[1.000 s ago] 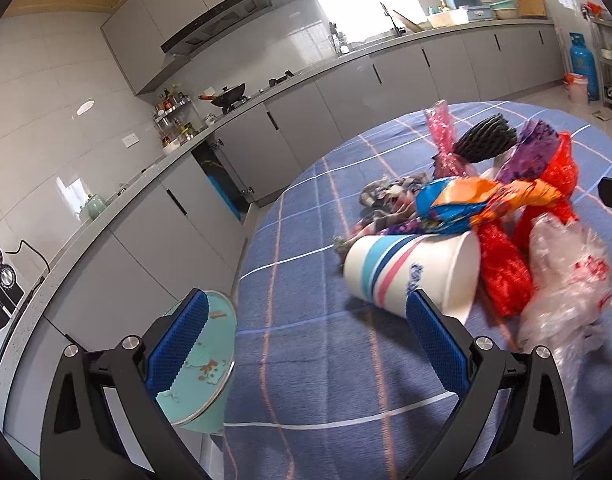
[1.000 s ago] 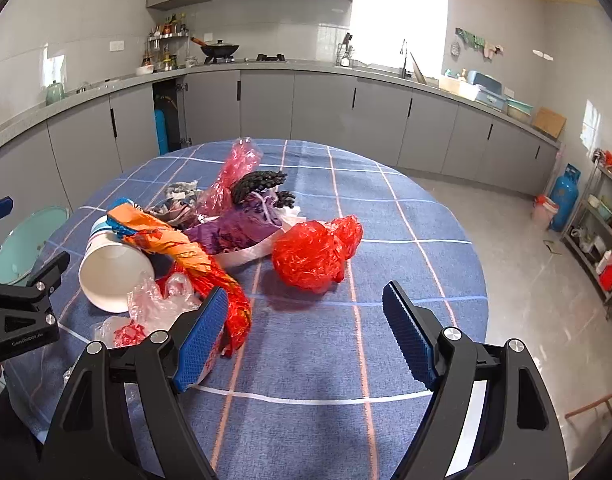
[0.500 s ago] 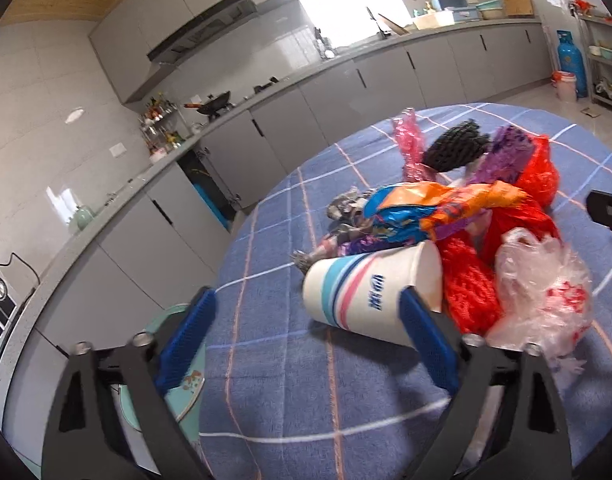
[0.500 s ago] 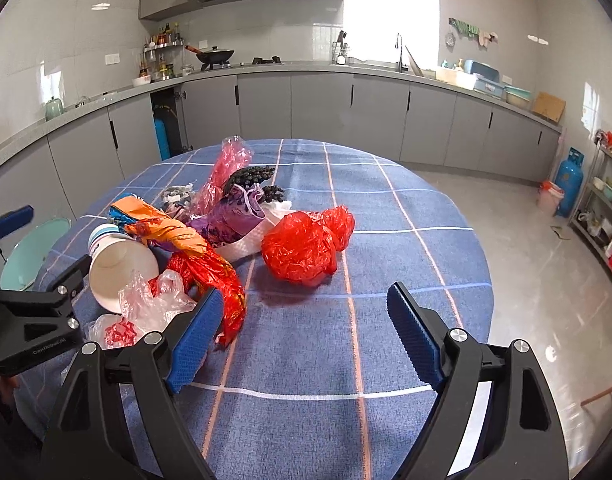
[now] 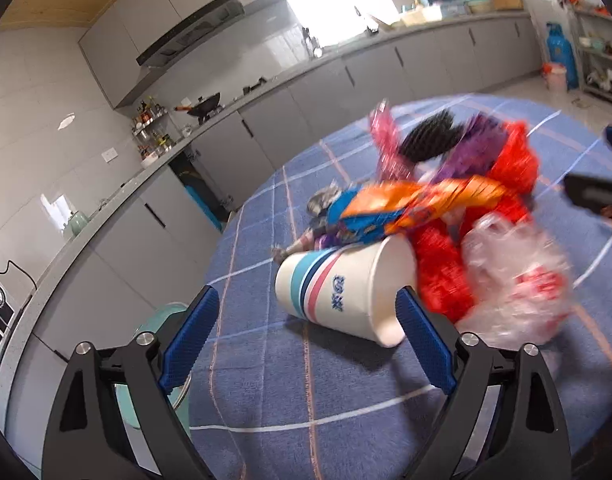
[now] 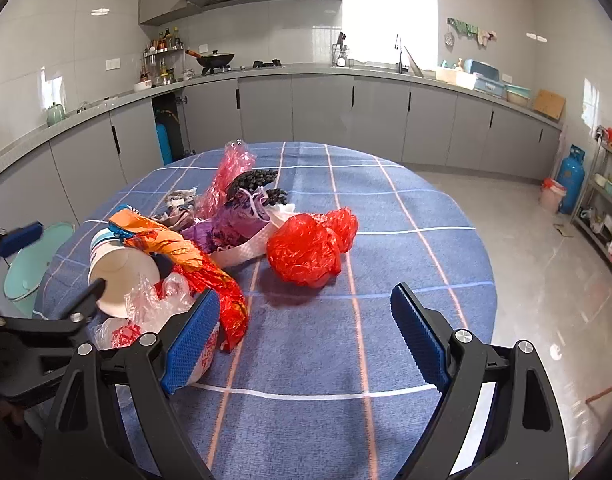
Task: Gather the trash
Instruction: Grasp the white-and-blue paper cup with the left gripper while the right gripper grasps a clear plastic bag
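Closing in on tipped paper cup (image 5: 342, 292) at near-left edge of trash pile (image 5: 446, 208), left gripper (image 5: 306, 344) narrowing but empty, straddling it for grasp; right gripper (image 6: 306, 336) widening, empty.

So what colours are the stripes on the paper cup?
Teal, navy and pink on the white paper cup, clearest in the left wrist view.

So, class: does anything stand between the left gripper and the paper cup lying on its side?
Nothing visible does: only bare tablecloth lies between the open left gripper and the paper cup.
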